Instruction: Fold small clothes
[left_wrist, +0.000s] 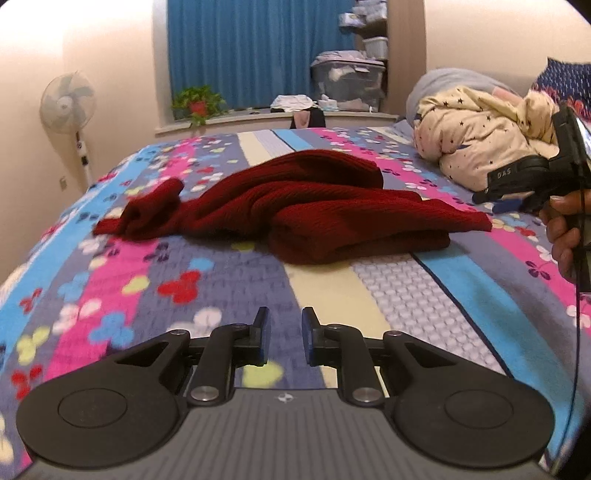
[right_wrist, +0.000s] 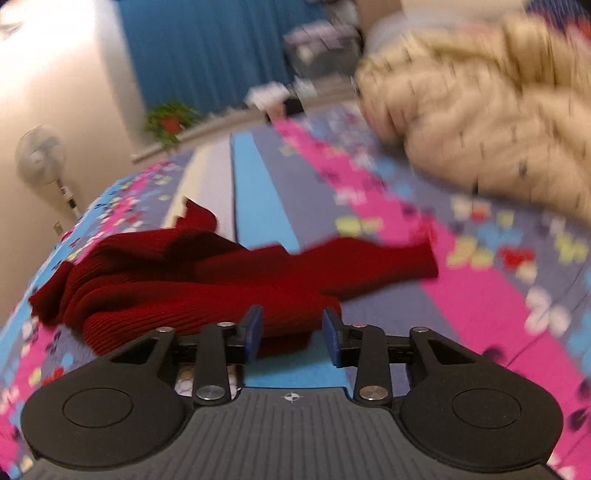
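A dark red ribbed knit garment (left_wrist: 295, 210) lies crumpled on the patterned bedspread (left_wrist: 155, 266), partly bunched and folded over itself. My left gripper (left_wrist: 285, 339) is open and empty, held over the bedspread in front of the garment. My right gripper (right_wrist: 291, 334) is open and empty, close to the near edge of the red garment (right_wrist: 192, 284). The right gripper's body and the hand that holds it also show at the right edge of the left wrist view (left_wrist: 524, 181). The right wrist view is blurred.
A cream star-print bundle of bedding (left_wrist: 480, 140) lies at the bed's far right. A standing fan (left_wrist: 68, 107) is at the left wall. A potted plant (left_wrist: 197, 103) and storage boxes (left_wrist: 347, 85) sit on the sill before a blue curtain.
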